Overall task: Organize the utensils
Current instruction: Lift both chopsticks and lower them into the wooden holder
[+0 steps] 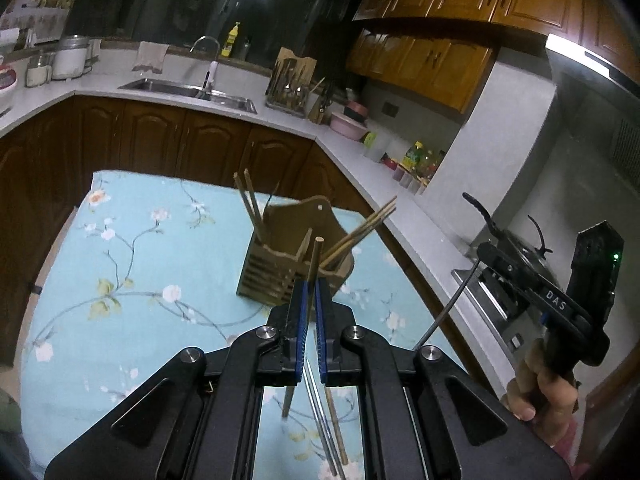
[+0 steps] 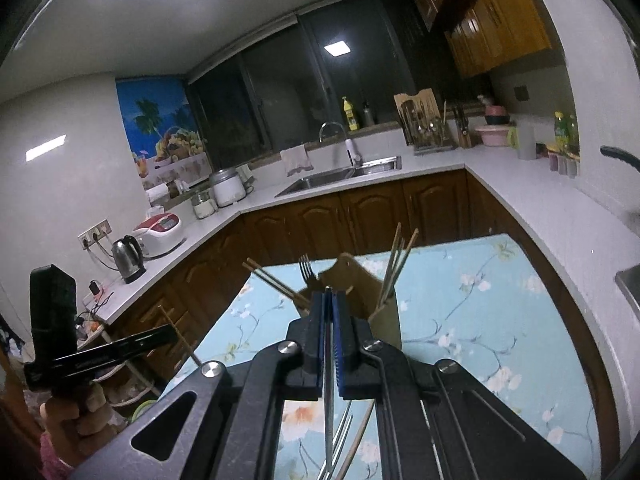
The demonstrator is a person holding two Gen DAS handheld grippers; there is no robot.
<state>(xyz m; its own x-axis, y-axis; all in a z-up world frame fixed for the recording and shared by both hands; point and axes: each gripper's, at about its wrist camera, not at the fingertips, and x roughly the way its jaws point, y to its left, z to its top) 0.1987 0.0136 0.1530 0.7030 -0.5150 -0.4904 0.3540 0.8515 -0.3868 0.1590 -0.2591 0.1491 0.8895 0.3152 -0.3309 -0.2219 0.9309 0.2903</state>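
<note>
A wooden utensil holder [image 1: 288, 260] stands on the table with the blue floral cloth [image 1: 140, 248]. It holds several wooden chopsticks [image 1: 360, 232] and a fork [image 2: 306, 270]. My left gripper [image 1: 311, 286] is shut on a wooden chopstick [image 1: 316, 256] that points up, just in front of the holder. My right gripper [image 2: 330, 300] is shut on a thin metal utensil [image 2: 329, 360], close above the holder [image 2: 372, 296]. More utensils lie on the cloth below both grippers: chopsticks [image 1: 332, 420] and a fork [image 2: 340, 440].
An L-shaped white counter [image 1: 400, 208] with brown cabinets runs behind and right of the table. It carries a sink [image 1: 188, 90], a dish rack [image 1: 290, 88], bowls, bottles and a stove with a pan [image 1: 512, 240]. A kettle [image 2: 128, 258] and rice cooker stand at the left.
</note>
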